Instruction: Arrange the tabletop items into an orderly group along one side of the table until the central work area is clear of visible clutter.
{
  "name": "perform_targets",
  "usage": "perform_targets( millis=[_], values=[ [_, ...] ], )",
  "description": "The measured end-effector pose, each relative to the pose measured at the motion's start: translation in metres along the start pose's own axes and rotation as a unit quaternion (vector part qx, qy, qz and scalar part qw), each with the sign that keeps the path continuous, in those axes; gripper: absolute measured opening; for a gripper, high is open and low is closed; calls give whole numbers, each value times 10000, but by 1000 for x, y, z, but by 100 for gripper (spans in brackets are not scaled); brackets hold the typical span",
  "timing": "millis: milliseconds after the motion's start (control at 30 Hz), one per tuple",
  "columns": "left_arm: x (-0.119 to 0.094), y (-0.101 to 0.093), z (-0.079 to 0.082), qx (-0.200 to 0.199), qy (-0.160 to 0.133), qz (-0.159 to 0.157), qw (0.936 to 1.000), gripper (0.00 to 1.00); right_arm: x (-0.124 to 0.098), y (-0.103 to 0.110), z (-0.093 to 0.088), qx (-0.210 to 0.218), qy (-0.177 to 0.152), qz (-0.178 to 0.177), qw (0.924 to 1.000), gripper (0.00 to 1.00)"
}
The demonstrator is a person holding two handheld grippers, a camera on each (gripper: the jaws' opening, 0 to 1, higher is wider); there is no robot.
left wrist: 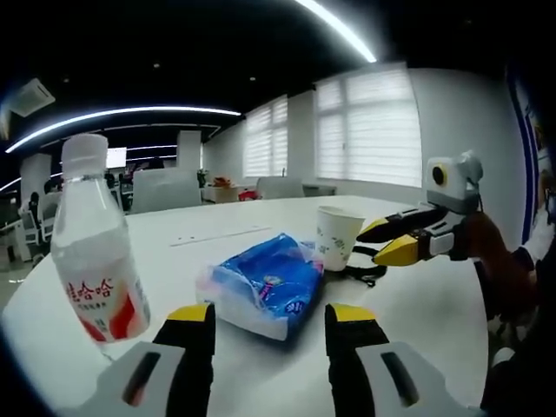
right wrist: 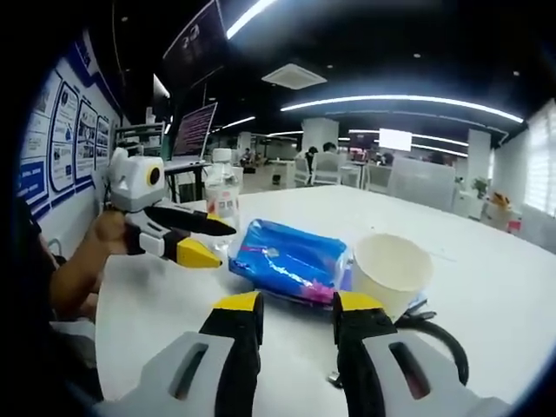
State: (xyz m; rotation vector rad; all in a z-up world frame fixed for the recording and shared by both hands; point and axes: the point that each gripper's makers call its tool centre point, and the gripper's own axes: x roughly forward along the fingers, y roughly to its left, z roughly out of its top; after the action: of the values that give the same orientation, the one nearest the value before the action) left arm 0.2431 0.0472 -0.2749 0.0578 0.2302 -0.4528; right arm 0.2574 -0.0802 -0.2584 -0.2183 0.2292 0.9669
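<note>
Both grippers hover above the white worktop (left wrist: pixel 417 304) with nothing held, so this looks like the approach before a pick and the grouping proper seems not yet begun. The left gripper (left wrist: pixel 269 326) has its yellow-tipped fingers spread wide, and straight ahead between them lies the blue tissue pack (left wrist: pixel 265 291), just short of the tips and not touched. Off to the outer side of the left finger stands the clear water bottle (left wrist: pixel 94 261), upright with its white cap on and a red-and-white label. Beyond the pack, toward the right finger's side, the white paper cup (left wrist: pixel 337 236) stands upright, with a black cable (left wrist: pixel 365 271) lying at its base. The right gripper (right wrist: pixel 293 314) is parted too, empty, with the paper cup (right wrist: pixel 391 271) just ahead of its right finger and the tissue pack (right wrist: pixel 291 259) ahead of the gap, touching or nearly touching the cup. The black cable (right wrist: pixel 439 334) curls on the worktop beside the right finger. The items sit close together mid-worktop. My read: the next move calls for the left fingers to ease forward and straddle the soft pack squarely, or for the right to shift sideways until the cup's wall sits between its fingers, then close gently since a paper cup will crush.
</note>
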Motion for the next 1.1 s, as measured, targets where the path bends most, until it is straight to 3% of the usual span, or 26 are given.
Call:
perform_targets(
  millis=[1100],
  values=[
    [5, 4, 2, 11, 21, 188, 9998, 43, 12, -2, 2, -47, 43, -145, 9999, 24]
  ],
)
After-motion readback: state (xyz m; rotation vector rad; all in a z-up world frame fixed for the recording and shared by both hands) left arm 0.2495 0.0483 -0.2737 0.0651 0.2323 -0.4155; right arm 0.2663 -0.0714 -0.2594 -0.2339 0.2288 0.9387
